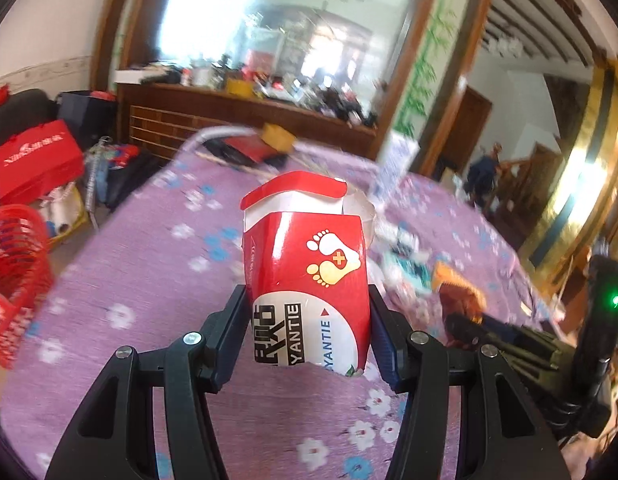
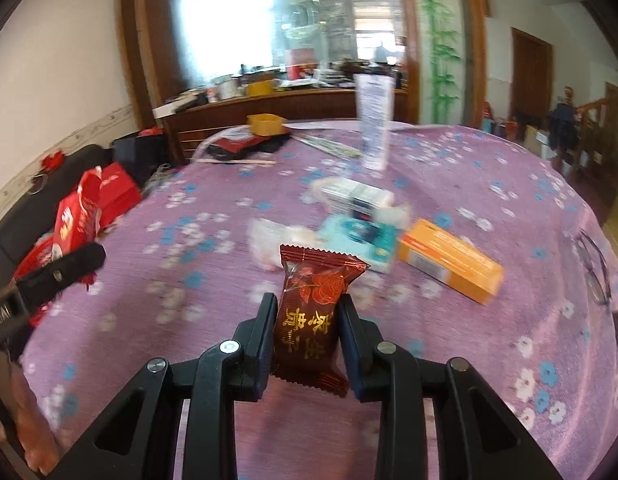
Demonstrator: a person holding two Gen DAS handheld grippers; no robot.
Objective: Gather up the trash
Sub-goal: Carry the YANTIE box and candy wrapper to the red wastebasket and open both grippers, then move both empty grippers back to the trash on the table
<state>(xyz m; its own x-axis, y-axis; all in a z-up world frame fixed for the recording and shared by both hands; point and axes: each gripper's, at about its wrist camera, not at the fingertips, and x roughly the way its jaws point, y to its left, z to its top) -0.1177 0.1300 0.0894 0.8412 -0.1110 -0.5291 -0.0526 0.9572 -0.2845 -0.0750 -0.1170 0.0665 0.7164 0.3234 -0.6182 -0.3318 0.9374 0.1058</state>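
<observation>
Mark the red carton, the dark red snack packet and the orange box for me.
red carton [image 1: 309, 264]: left wrist view, front face with footprints.
dark red snack packet [image 2: 309, 320]: right wrist view, middle of wrapper.
orange box [image 2: 449, 260]: right wrist view, top face.

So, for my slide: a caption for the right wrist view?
Right gripper clamps a dark red snack packet above the purple floral tablecloth strewn with boxes.

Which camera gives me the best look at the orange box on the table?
The right wrist view. There the orange box lies whole and unobstructed on the purple tablecloth, beside a teal packet. In the left wrist view I can't pick it out for certain: that area is blurred and partly hidden behind the red carton.
</observation>
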